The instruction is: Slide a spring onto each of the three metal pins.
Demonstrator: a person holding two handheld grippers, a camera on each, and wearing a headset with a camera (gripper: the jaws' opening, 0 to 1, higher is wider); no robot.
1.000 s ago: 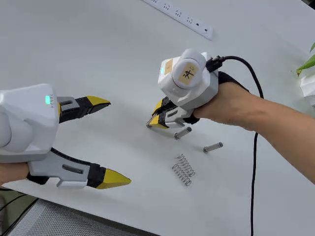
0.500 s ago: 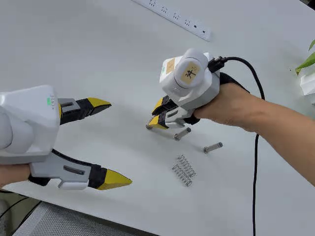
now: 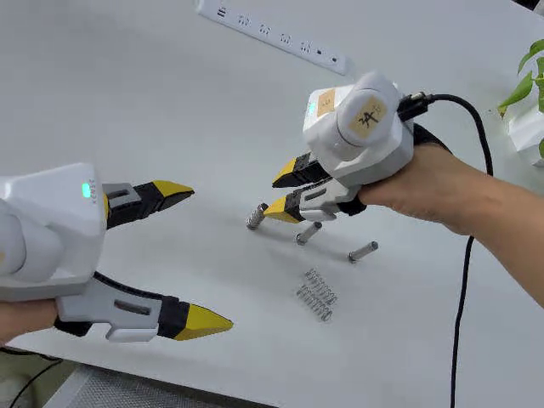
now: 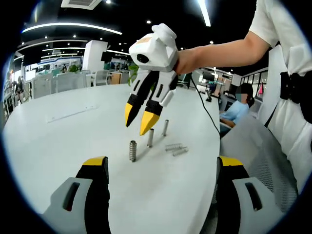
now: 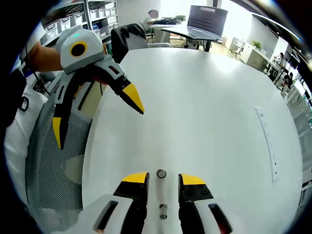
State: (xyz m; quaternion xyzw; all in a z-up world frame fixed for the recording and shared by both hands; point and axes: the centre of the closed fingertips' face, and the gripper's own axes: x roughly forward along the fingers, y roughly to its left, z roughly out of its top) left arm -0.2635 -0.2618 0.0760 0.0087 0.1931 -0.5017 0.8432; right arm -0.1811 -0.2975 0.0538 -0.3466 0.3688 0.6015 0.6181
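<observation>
Since a second ago the right gripper (image 3: 274, 198) has lifted off the leftmost pin (image 3: 256, 216) and drawn back toward the person's hand. Its jaws, which were closed down at that pin, now stand a little apart with nothing between them. That pin stands upright on the white table (image 3: 170, 102) with a spring (image 4: 132, 148) coiled around it, just beyond and below the yellow tips. Two bare pins (image 3: 308, 233) stand to its right in a loose row, the nearer one just under the gripper's body, the farther one clear of it. Two loose springs (image 3: 316, 294) lie side by side, touching, on the table on the person's side of the pins. The left gripper (image 3: 210, 257) hovers off to the left, well apart from the pins, jaws spread wide and empty. In the right gripper view a round pin top sits just ahead of the parted tips and another lies lower down between the jaws; which pins these are I can't say for sure. A power strip (image 3: 276, 36) lies at the far side of the table, and a black cable (image 3: 466, 255) runs from the right gripper along the person's forearm.
</observation>
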